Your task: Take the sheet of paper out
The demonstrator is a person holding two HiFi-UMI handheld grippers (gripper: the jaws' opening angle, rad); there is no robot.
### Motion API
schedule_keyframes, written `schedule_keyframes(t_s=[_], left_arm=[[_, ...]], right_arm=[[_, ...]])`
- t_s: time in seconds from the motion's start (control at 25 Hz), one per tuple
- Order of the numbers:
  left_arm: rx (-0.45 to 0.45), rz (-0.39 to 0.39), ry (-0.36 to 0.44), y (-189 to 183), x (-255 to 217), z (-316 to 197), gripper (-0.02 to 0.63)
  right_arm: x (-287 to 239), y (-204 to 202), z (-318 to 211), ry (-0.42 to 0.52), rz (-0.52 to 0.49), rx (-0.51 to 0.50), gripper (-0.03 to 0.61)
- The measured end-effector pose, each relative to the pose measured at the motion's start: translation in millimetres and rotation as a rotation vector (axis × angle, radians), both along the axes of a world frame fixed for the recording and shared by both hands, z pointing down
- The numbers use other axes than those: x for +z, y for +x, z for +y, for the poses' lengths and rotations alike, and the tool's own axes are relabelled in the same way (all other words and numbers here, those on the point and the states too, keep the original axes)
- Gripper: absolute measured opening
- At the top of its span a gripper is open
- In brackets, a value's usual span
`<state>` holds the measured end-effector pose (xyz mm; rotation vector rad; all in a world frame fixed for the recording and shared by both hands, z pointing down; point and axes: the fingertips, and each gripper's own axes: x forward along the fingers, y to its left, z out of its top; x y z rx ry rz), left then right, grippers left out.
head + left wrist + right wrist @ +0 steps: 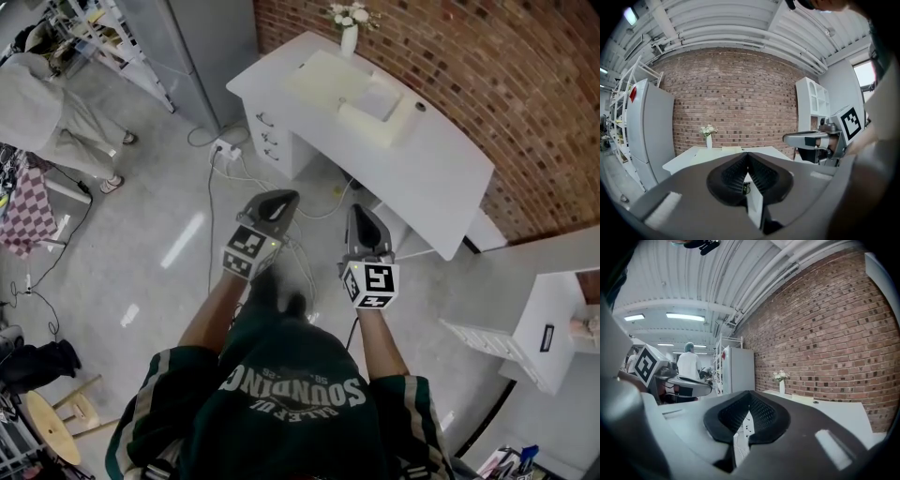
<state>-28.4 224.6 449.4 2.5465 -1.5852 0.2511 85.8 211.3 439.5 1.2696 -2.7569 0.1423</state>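
Paper sheet [378, 97], seemingly on the surface [441, 178] well ahead, is judged light and floppy; a free edge should be pinched. Left hand-held gripper [279, 199] and right hand-held gripper [360, 212] are closed, empty.

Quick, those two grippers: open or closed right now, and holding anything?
Left gripper: closed, holding nothing.
Right gripper: closed, holding nothing.

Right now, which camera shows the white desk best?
The head view: it shows the white desk from above, nearly its whole top. Both gripper views catch only its top at a flat angle, partly cut off.
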Motion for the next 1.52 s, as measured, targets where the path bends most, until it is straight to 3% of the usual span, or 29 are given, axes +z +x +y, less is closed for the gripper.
schedule_keyframes(t_s=[0.56,1.08,1.52], left_arm=[[0.046,0.030,0.003,-23.3,8.4,-73.6,0.011],[0.168,0.037,-0.015,-72.1,12.1,-194.1,0.011],[0.227,0.037,-0.030,-120.2,25.9,-252.1,0.011]], right_arm=[[7.3,-26.2,-66.4,0.000,0.021,0.048,-0.015],[7.6,-78.4,-173.2,-0.021,0.040,0.162,-0.014],[15.4,-124.1,-226.1,-0.029,0.044,0.224,-0.014]])
